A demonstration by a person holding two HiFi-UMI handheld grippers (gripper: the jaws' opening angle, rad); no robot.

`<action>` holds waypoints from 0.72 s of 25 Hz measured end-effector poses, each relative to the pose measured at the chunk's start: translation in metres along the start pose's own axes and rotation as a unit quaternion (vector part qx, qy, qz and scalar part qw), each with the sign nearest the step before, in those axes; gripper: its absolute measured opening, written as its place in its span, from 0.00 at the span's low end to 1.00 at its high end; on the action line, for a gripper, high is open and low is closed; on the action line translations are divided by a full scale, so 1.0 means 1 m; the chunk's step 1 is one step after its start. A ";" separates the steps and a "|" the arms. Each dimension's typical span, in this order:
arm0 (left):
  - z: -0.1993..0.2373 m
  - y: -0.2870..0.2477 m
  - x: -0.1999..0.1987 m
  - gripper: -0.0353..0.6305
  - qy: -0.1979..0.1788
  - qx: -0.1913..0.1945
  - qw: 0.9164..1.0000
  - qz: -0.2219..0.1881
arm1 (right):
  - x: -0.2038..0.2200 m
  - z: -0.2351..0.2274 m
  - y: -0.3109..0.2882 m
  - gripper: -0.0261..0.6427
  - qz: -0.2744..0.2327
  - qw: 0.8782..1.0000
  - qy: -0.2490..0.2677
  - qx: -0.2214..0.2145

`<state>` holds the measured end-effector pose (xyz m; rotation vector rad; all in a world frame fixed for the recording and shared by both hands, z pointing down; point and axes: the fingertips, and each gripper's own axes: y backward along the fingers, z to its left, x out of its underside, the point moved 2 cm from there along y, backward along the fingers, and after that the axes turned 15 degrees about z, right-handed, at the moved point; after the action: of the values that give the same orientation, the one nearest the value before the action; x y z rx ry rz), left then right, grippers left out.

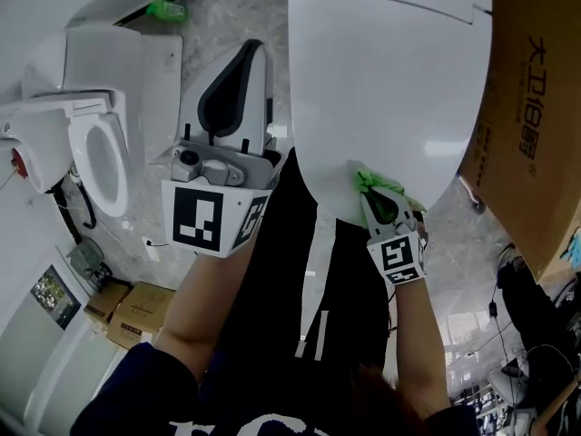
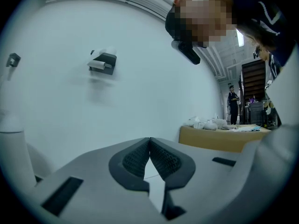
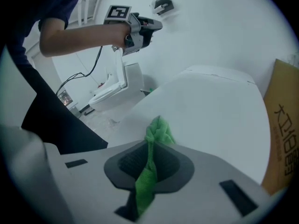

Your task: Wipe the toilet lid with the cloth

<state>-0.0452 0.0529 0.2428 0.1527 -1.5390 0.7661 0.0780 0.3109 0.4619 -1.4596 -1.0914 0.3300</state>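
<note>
The white toilet lid (image 1: 390, 89) lies closed, filling the upper middle of the head view. My right gripper (image 1: 370, 193) is shut on a green cloth (image 1: 374, 183) and holds it against the lid's near edge. In the right gripper view the cloth (image 3: 155, 139) bunches out past the jaws onto the lid (image 3: 210, 111). My left gripper (image 1: 247, 53) is held up left of the lid, away from it, shut and empty; in its own view its pads (image 2: 140, 157) meet against a plain white wall.
A second toilet (image 1: 95, 143) with its seat open stands at the left. A large cardboard box (image 1: 536, 107) stands right of the lid. Small boxes (image 1: 132, 312) lie on the floor at lower left. A green object (image 1: 166, 10) sits by the far wall.
</note>
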 end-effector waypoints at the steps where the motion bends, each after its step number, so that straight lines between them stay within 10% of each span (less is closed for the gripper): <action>1: -0.002 0.000 -0.001 0.08 -0.001 0.001 1.000 -0.001 | 0.008 -0.007 0.005 0.11 0.006 1.000 -0.003 0.008; 8: -0.018 0.006 -0.029 0.08 -0.012 0.007 1.000 -0.008 | 0.046 -0.080 0.064 0.11 0.027 0.985 -0.129 0.112; 18: -0.042 0.038 -0.128 0.08 -0.033 -0.007 0.999 -0.016 | -0.102 -0.166 0.282 0.11 -0.243 0.925 -0.184 0.228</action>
<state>-0.0119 0.0608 0.1072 0.1939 -1.5996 0.7309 0.2680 0.1760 0.2101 -0.6935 -1.5167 0.4756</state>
